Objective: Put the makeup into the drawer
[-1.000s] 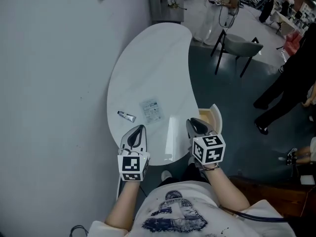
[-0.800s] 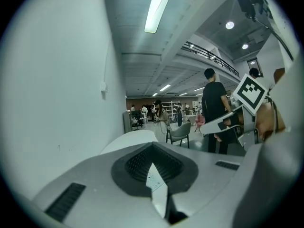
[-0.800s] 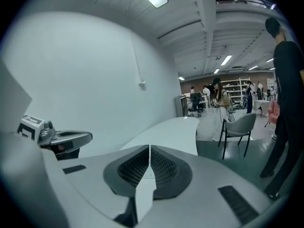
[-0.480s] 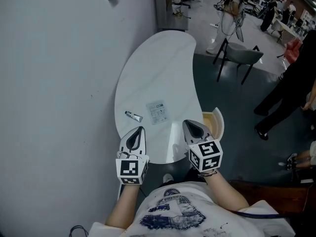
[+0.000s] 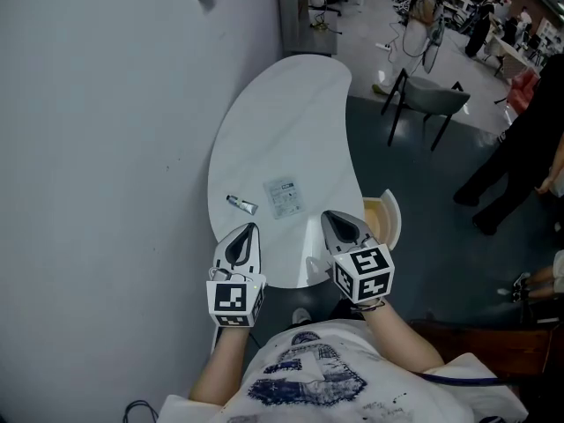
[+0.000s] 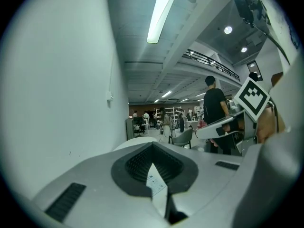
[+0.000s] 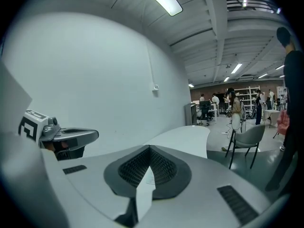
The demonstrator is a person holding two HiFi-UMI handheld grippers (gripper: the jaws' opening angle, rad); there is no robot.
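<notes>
With the left claw [image 5: 248, 230] and right claw [image 5: 331, 218] both pinched shut on nothing above the counter's [image 5: 282, 122] near edge, the makeup tube [image 5: 241, 204] and sachet [image 5: 284, 196] lay untouched ahead, so pickup seemingly awaited a claw opening over the tube.

Past the far side of your white curved table [image 5: 291, 122] stands a grey chair [image 5: 432, 93]. A person in black [image 5: 522, 144] stands further right, and a grey cabinet [image 5: 298, 11] sits at the table's far end.
</notes>
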